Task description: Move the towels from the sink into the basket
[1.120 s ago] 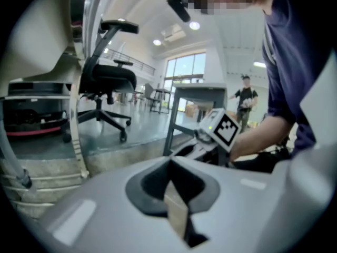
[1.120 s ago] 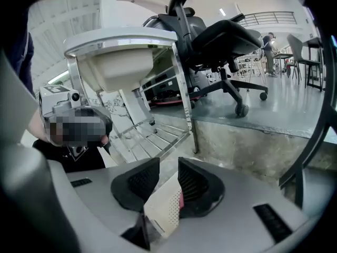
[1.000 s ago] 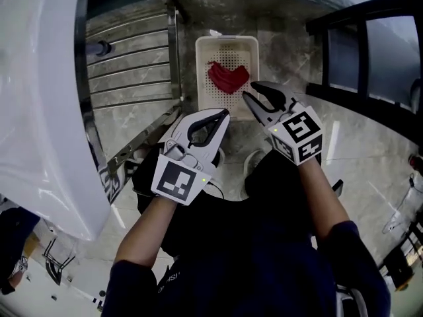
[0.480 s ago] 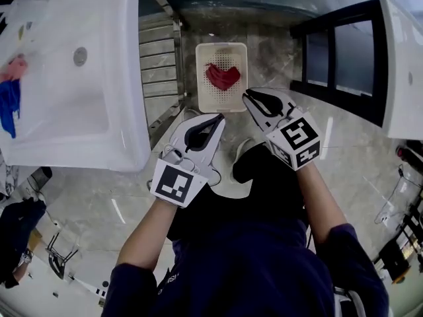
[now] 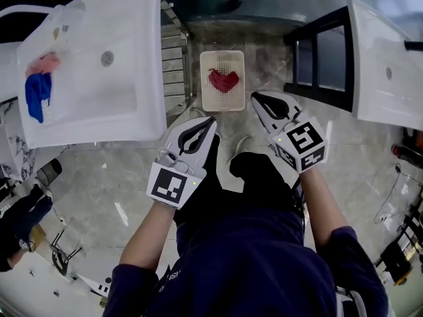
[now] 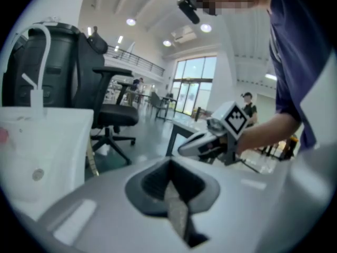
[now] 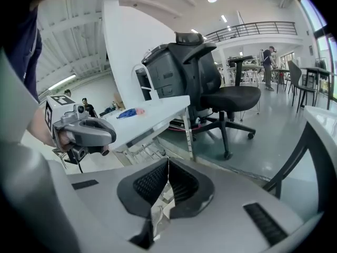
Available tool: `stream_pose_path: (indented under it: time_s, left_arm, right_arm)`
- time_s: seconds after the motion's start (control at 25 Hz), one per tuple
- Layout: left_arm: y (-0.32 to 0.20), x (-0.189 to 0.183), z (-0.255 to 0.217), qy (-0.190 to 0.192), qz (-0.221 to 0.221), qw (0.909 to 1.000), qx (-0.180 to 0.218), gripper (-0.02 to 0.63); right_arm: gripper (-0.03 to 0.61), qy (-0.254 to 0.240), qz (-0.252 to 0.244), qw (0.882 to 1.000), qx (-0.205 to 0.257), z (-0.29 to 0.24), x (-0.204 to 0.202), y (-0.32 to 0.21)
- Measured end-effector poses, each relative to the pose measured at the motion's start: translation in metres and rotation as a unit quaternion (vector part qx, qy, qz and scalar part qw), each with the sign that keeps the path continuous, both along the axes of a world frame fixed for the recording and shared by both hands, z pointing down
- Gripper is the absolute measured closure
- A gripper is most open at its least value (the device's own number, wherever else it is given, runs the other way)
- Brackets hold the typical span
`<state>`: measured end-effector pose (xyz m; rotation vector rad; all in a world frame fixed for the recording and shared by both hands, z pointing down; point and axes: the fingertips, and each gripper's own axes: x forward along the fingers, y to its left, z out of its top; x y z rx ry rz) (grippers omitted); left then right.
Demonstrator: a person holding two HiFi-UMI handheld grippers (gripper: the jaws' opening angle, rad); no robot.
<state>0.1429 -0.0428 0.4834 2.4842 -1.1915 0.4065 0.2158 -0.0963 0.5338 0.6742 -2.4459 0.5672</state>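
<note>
Down on the floor, right in front of the person's feet, a red towel (image 5: 223, 80) sits crumpled in the middle of the white perforated basket (image 5: 222, 103). It's the only thing in there, so I'd call that one towel delivered.

Two look like they're left to do. A blue towel (image 5: 37, 94) and a pink towel (image 5: 43, 63) are bunched together at the far left end of the sink (image 5: 112, 104). The pink one is just above the blue and seems to touch it. The rest of the basin is bare white around the drain. My guess is roughly a third done, with a reach over to the left coming up for either of those.

Both tools are empty-handed right now. The left gripper (image 5: 206, 124) has its jaws pressed together with nothing between them. The right gripper (image 5: 259, 103) has just been closing its jaws, and they now meet too, also on nothing. Both hang side by side over the floor, noses aimed toward the basket but well short of it and well apart from the sink.

Further out, a metal rack (image 5: 173, 51) runs under the sink's right side. A second sink (image 5: 390, 91) on a dark frame (image 5: 310, 91) stands off to the right, with nothing in it that I can see.
</note>
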Motion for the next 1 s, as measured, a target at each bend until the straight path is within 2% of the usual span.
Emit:
stream_pose_path:
  time_s: [0.2,0.6,0.8,0.92,1.0]
  left_arm:
    - [0.012,-0.003,-0.042,-0.003,-0.025,0.9997,0.007,0.614]
    - [0.064,0.01,-0.131,-0.043,-0.06,0.9951,0.066,0.612]
    - [0.09,0.008,-0.161,-0.059,-0.073,0.992,0.084,0.614]
    - [0.1,0.003,-0.174,-0.073,-0.076,0.991,0.082,0.613]
    - [0.105,-0.003,-0.183,-0.067,-0.081,0.99,0.094,0.612]
  right_arm:
    - [0.569,-0.004,-0.001,1.0,0.015,-0.043,0.012,0.01]
    - [0.571,-0.041,-0.028,0.996,0.073,-0.144,0.043,0.063]
    - [0.571,-0.052,-0.044,0.994,0.085,-0.173,0.044,0.086]
    - [0.571,-0.063,-0.044,0.993,0.088,-0.188,0.042,0.096]
    - [0.571,-0.069,-0.046,0.993,0.087,-0.195,0.038,0.102]
